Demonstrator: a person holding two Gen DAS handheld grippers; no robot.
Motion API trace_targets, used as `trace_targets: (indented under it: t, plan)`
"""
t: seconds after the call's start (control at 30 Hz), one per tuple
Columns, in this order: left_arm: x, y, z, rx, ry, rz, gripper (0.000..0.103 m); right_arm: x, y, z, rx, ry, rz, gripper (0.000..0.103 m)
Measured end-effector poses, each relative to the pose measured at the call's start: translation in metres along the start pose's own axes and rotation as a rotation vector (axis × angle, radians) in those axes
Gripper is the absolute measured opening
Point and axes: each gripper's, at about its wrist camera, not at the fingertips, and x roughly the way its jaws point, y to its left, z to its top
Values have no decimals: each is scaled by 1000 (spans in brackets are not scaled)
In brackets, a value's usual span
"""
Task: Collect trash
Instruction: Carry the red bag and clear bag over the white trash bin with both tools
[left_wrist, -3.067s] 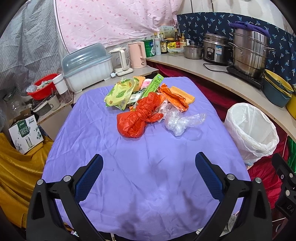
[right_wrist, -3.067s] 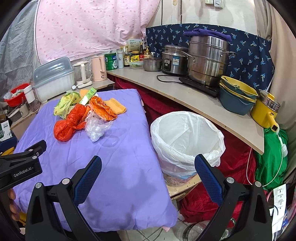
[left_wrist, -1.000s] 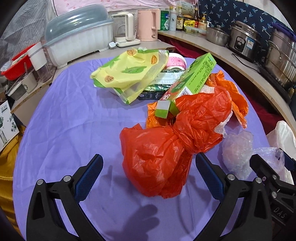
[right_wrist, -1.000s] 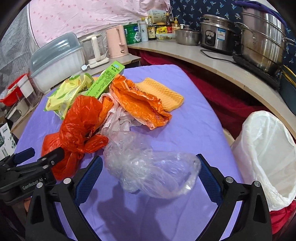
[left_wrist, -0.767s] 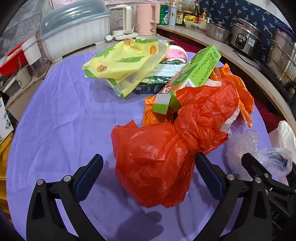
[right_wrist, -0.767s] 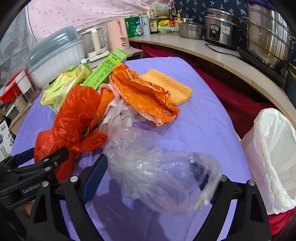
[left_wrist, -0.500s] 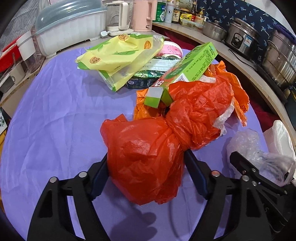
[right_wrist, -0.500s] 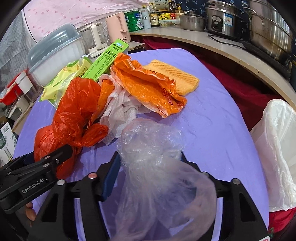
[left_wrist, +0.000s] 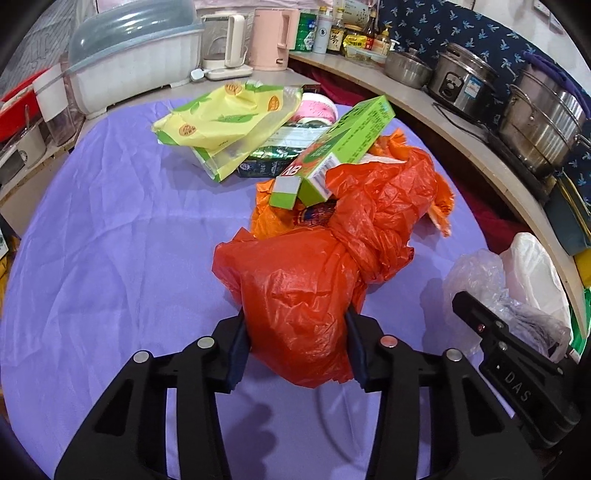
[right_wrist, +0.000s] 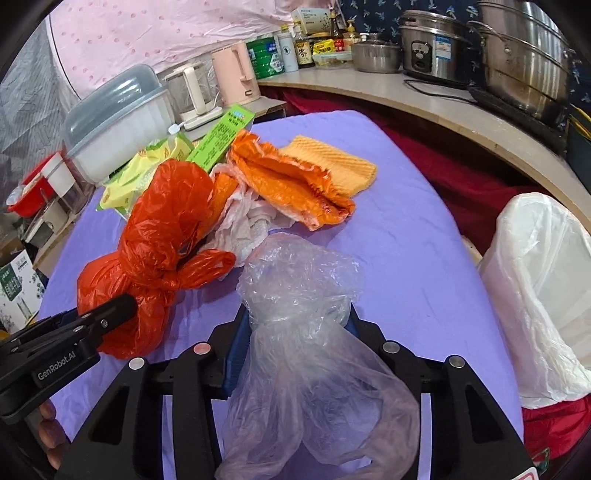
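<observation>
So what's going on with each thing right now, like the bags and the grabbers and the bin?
left gripper: shut on the red bag
red bag: knotted, pinched at its bottom end
right gripper: shut on the clear bag
clear bag: crumpled, pinched
green box: tilted, resting on the pile
bin: lined with a white bag, open

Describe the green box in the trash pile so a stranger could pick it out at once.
Start at the purple-covered table and find the heap of wrappers near its far end. The green box is the long, narrow carton lying tilted across that heap, its near end propped on the knotted red plastic bag. It is the only rigid, straight-edged item there; everything around it is soft, crumpled plastic.
</observation>
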Motion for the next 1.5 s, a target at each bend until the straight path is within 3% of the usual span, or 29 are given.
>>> trace_targets:
  t: [0.33, 0.7, 1.23, 1.5]
  plan:
    - [-50, -34, -14, 68, -52, -37, 42, -58, -33, -7, 58, -93, -24, 44]
    - [-82, -101, -23, 184, -97, -82, 42, -122, -96, -17, 155, -203, -94, 44]
    - [-80, -228, -32, 377, -85, -190, 42, -178, -219, -50, 361, -299, -243, 44]
    - [-59, -285, -30, 439, -60, -218, 42, -180, -252, -60, 422, -304, -274, 44]
